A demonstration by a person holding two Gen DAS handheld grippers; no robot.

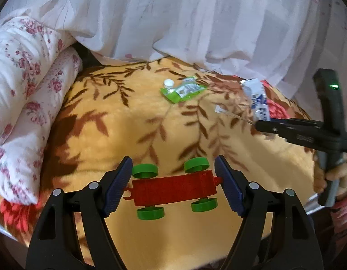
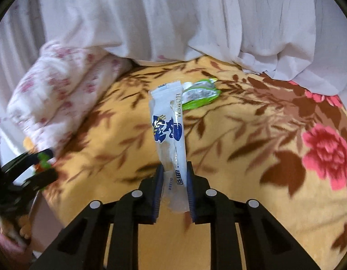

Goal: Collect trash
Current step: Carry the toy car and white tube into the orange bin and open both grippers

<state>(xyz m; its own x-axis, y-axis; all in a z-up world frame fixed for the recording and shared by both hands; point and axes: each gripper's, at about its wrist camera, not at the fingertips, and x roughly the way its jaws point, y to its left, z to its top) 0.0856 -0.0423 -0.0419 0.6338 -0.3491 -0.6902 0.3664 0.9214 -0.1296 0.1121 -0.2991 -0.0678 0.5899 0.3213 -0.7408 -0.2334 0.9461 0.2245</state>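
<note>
My right gripper [image 2: 174, 175] is shut on a long white and blue wrapper [image 2: 170, 123] and holds it up above the yellow floral blanket [image 2: 241, 148]; the wrapper [image 1: 259, 101] and the right gripper [image 1: 261, 126] also show at the right of the left wrist view. A green and white pouch [image 1: 183, 89] with a white cap lies on the blanket further back, also seen in the right wrist view [image 2: 199, 95]. My left gripper [image 1: 173, 184] is open, its jaws on either side of a red toy car with green wheels [image 1: 173, 187], not closed on it.
A floral quilt roll [image 1: 22, 103] lies at the left. A white sheet [image 1: 184, 18] hangs along the back. A small clear scrap [image 1: 219, 109] lies on the blanket near the wrapper. The blanket's front edge [image 2: 49, 198] drops off at the left.
</note>
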